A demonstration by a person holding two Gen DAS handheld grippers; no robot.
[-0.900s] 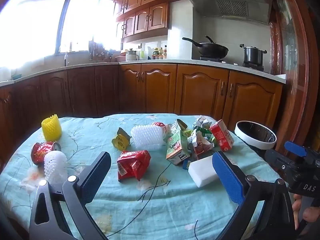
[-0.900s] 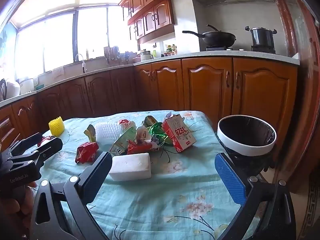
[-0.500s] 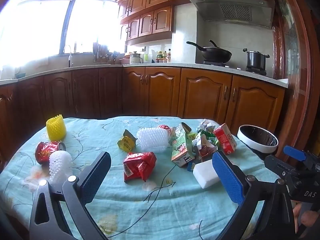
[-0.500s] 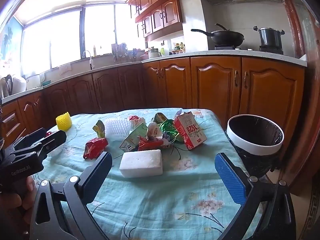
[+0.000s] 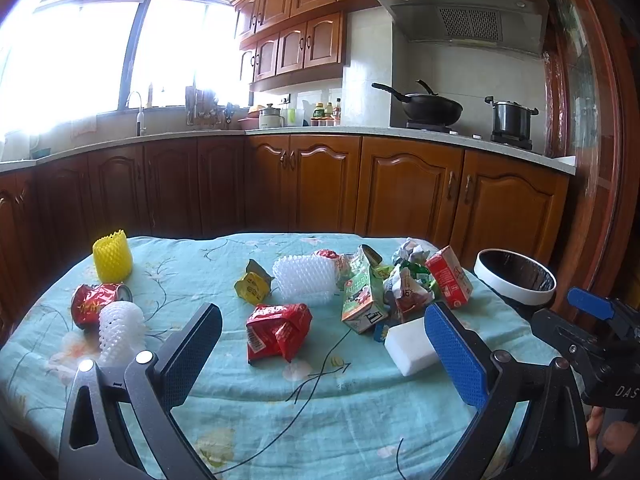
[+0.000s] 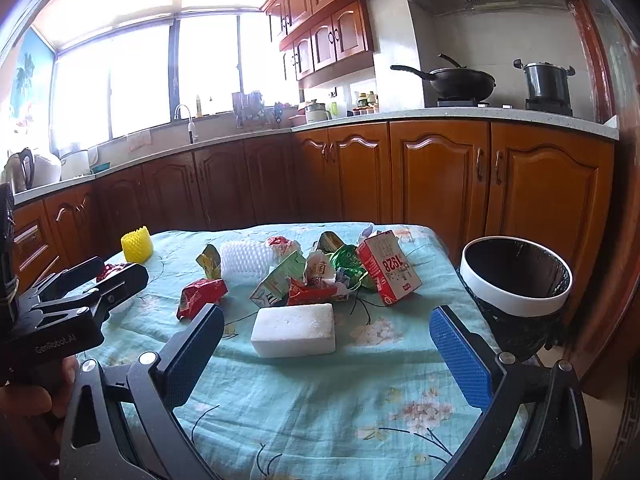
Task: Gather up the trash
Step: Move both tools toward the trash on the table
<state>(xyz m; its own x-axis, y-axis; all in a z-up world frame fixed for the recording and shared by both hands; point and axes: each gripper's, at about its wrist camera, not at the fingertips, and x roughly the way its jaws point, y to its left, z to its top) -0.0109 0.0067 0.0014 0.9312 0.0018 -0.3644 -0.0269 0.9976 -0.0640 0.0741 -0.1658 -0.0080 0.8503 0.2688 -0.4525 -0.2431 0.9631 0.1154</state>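
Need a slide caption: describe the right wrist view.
Open right gripper faces a white foam block, piled wrappers, and the bin.

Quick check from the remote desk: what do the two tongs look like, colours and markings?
Both tongs match: black angular frames with silver pivot screws, one black textured pad and one blue. Left tongs; right tongs. The left unit's body reads "GenRobot.AI" in the right wrist view; the right unit's shows "DAS" in the left wrist view. No sleeves or cables visible.

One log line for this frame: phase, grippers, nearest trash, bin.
phase: approach | left gripper: open, empty | right gripper: open, empty | nearest: white foam block | bin: right of table
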